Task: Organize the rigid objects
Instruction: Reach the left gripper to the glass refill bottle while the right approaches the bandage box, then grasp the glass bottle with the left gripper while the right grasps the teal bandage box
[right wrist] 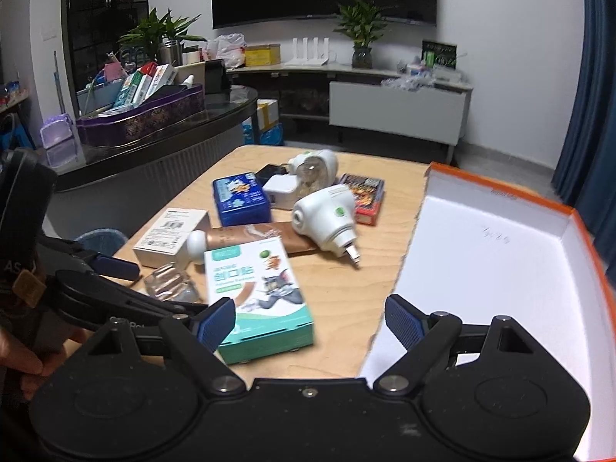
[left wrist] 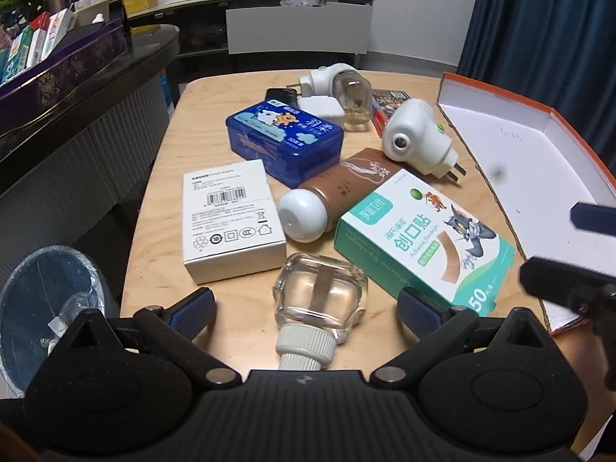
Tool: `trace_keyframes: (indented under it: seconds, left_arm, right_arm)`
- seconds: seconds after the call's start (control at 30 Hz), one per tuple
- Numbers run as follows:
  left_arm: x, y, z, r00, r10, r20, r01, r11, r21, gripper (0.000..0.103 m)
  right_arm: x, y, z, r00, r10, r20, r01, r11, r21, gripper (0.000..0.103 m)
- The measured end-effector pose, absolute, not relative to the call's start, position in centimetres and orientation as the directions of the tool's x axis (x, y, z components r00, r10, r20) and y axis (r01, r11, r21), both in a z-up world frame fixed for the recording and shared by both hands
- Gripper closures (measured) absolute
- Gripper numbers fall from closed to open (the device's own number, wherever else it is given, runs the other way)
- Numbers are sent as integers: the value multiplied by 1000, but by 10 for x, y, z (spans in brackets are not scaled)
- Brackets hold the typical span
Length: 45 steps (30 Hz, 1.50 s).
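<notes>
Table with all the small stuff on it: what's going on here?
A person holds two grippers over a wooden table, sorting clutter. Both are open and empty. The left gripper straddles a clear glass bottle; the right gripper hangs between the bandage box and the orange box, which has nothing in it yet.

a light wooden bench [left wrist: 181,161] carries a clutter: a white carton [left wrist: 231,219], a blue tin [left wrist: 283,138], a brown bottle [left wrist: 331,192] lying on its side, a green plaster box [left wrist: 423,238], a clear glass bottle [left wrist: 319,300], two white plug-in units [left wrist: 415,134] [left wrist: 327,77], a white charger [left wrist: 319,109], a red packet [right wrist: 364,198], and an open orange-rimmed box [right wrist: 481,269] at the right edge.
</notes>
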<state>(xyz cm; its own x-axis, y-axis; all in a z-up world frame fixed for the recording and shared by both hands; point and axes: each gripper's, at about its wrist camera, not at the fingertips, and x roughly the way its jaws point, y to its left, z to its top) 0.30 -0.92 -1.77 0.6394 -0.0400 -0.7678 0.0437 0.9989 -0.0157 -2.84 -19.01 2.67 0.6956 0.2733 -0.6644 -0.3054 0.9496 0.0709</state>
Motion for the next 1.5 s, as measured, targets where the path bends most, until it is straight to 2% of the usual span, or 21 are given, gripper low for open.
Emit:
trace_keyframes:
  seconds: [0.4,1.23,1.3,1.4,1.43,1.5]
  left_arm:
    - [4,-2,-18,639,0,-769,3,1000,2,0]
    - [0,0,-15,650,-7,-760,1,1000,-8,13]
    - [-1,-1,-15,654,-2,-757,6,1000,2,17]
    - [-4,-5,-14,670,29,-742,15,999,52,47]
    - [-6,-5,-13,676,41,-735,7,998,62,51]
    - [-7,0,-13,674,28,-738,-6,999,33,52]
  right_arm:
    - [-18,-171,23,658,291,-694,-342,937,69,3]
    - [-15,-173,20,644,292,-707,-341,937,77,3]
    - [-14,-172,20,641,295,-709,-348,935,75,3]
    - [-9,-169,18,626,308,-717,-373,925,72,3]
    - [-7,-168,18,620,313,-720,-381,922,73,3]
    - [0,-165,16,601,327,-729,-400,913,81,3]
